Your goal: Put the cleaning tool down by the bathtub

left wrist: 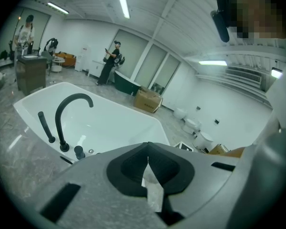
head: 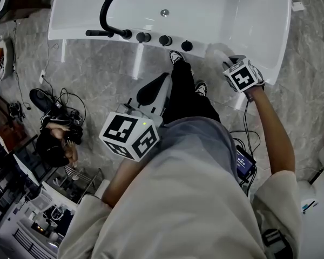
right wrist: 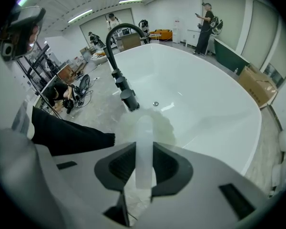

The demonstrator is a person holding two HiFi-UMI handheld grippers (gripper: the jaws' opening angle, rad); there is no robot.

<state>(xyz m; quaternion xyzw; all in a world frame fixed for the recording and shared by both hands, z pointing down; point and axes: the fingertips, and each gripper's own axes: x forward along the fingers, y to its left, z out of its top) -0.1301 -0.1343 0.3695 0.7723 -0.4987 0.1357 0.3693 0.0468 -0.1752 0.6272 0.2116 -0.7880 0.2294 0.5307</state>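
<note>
The white bathtub [head: 86,28] lies ahead of me, its black arched faucet [head: 111,7] and knobs [head: 165,40] on the near rim. My right gripper [head: 228,63] points steeply down at the tub's near rim, right of the knobs. It is shut on the cleaning tool [right wrist: 144,149], a translucent white handle with a pale fluffy head [head: 218,53] that hangs over the rim. My left gripper [head: 153,89] is held low over the marble floor in front of the tub. Its jaws stand together with nothing between them [left wrist: 148,162].
A person's black-trousered legs and shoes [head: 179,63] stand against the tub. Cables and dark gear [head: 56,117] lie on the floor at left, above a wire rack [head: 70,179]. A device with cables [head: 243,163] sits at right. Beyond the tub stand a cardboard box [left wrist: 148,99] and toilets [left wrist: 196,128].
</note>
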